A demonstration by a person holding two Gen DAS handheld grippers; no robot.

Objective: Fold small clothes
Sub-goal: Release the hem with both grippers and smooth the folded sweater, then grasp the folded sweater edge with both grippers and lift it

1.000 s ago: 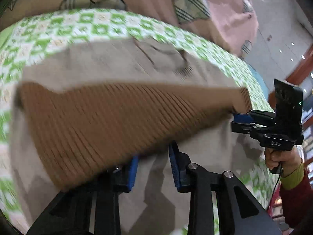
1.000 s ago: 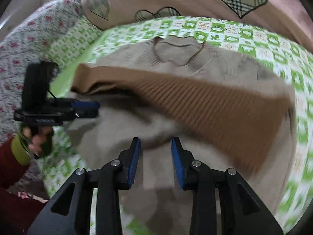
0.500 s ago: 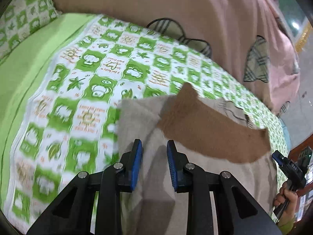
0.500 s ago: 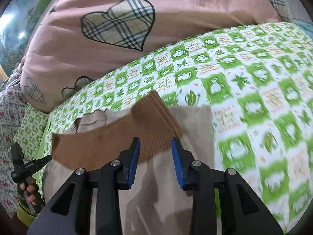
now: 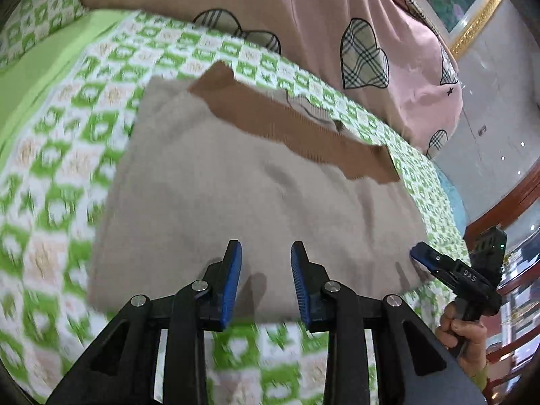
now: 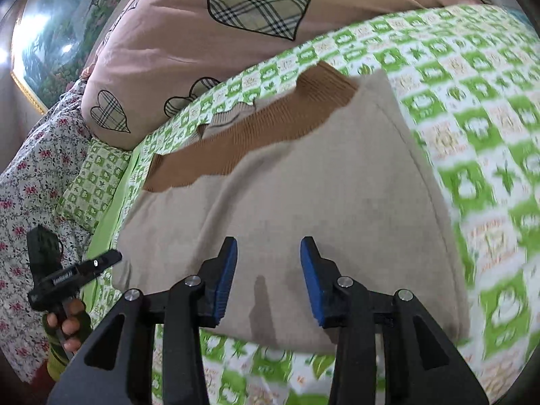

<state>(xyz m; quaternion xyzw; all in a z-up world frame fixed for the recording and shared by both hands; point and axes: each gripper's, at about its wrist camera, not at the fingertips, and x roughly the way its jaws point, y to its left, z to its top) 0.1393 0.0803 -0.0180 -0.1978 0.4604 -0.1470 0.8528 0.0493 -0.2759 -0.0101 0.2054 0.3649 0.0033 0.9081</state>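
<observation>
A beige sweater (image 5: 236,182) lies flat on the bed (image 5: 50,155), on its green-and-white checked sheet. A brown ribbed band (image 5: 297,128) lies across its far part. In the left wrist view the band's long axis slants from upper middle down to the right; in the right wrist view it (image 6: 256,128) slants from middle left up to the right. The collar peeks out just beyond the band, toward the pink quilt (image 5: 303,10) with plaid hearts at the top of the frame.

The left gripper (image 5: 266,276) hovers over the sweater's near edge at the bottom centre, the sweater spreading away above it. Its jaws have just been opening, stand moderately apart, and hold nothing. The right gripper (image 6: 269,276) sits likewise over the near hem, jaws just opened a bit further, empty. Each gripper shows in the other's view, at the lower side edge, in a hand (image 5: 462,330).
</observation>
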